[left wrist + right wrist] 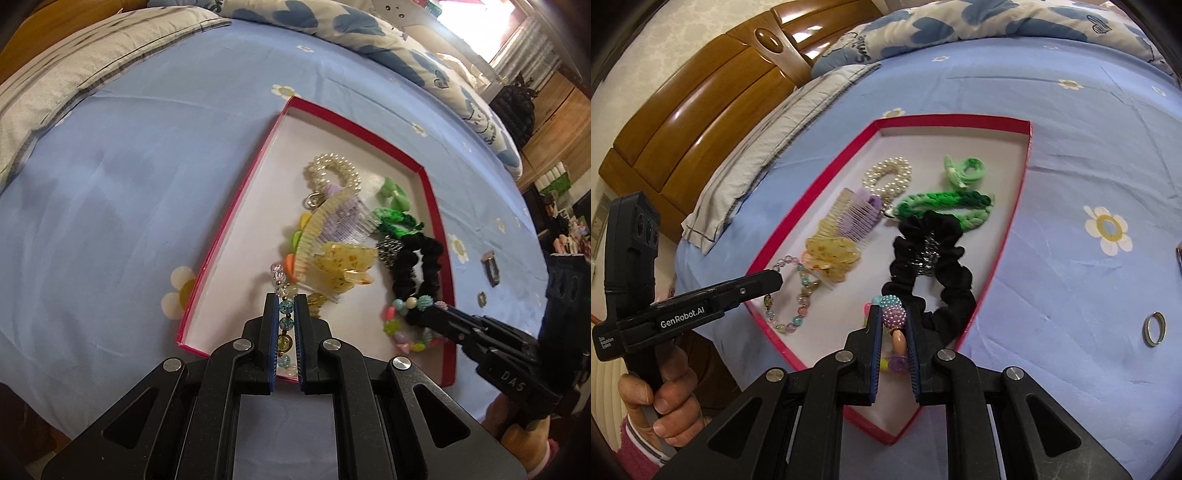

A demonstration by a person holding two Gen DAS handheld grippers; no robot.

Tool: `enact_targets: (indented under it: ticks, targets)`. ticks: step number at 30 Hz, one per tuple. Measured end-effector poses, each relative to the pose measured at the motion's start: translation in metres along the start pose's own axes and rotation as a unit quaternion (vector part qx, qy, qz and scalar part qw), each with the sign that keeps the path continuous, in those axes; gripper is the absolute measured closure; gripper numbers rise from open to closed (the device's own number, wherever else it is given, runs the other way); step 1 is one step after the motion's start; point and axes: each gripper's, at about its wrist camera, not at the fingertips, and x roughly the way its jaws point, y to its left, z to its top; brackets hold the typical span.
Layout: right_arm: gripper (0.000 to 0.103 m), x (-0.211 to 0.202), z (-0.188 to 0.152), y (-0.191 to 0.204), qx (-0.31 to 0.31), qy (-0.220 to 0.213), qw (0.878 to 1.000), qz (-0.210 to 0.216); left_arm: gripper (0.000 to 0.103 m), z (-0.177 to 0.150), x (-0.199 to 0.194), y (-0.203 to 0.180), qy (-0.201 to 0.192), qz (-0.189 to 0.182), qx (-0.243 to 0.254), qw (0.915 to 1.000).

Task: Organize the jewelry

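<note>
The glass-bead bracelet [285, 325] runs between the jaws of the left hand-held gripper [285, 306], which is clenched on the strand; the rest of it loops ahead onto the floor of the red-rimmed box [229, 225]. It looks light and limp, its beads hard and smooth, so a pinch across the cord between beads would likely hold best. The right hand-held gripper [894, 317] grasps the chunky bead bracelet [894, 314] by its purple studded bead, low over the near corner of the box. Just ahead of it lies the black scrunchie [942, 258]. Both grippers tilt steeply down over the bed [1071, 166]. A ring [1155, 328] lies outside the box, to the right gripper's right.
</note>
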Motion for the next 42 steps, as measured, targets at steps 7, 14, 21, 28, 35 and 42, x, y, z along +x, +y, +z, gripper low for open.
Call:
enact_targets:
  ticks: [7,14,21,28,35,42]
  targets:
    - [0.087,0.001,0.002,0.001,-0.007,0.002,1.000,-0.006,0.096,-0.001,0.006,0.004,0.008,0.014,-0.002,0.9999]
    - [0.086,0.002,0.002,0.003,-0.010,0.002,1.000,-0.009,0.096,-0.001,0.006,0.003,0.007,0.023,0.000,0.9997]
    - [0.083,0.001,0.002,0.004,-0.008,0.001,1.000,-0.007,0.085,-0.001,0.004,0.003,0.007,0.024,-0.002,0.9997]
    - [0.075,-0.002,0.001,0.004,-0.009,-0.004,1.000,-0.005,0.080,-0.002,0.001,0.002,0.005,0.026,0.000,0.9996]
    - [0.065,-0.015,0.001,0.001,0.005,-0.019,1.000,0.014,0.059,-0.002,-0.010,-0.002,-0.007,0.024,0.003,0.9997]
    - [0.049,-0.036,-0.003,-0.011,0.037,-0.051,0.997,0.043,0.034,-0.009,-0.028,-0.013,-0.025,0.026,0.015,0.9992]
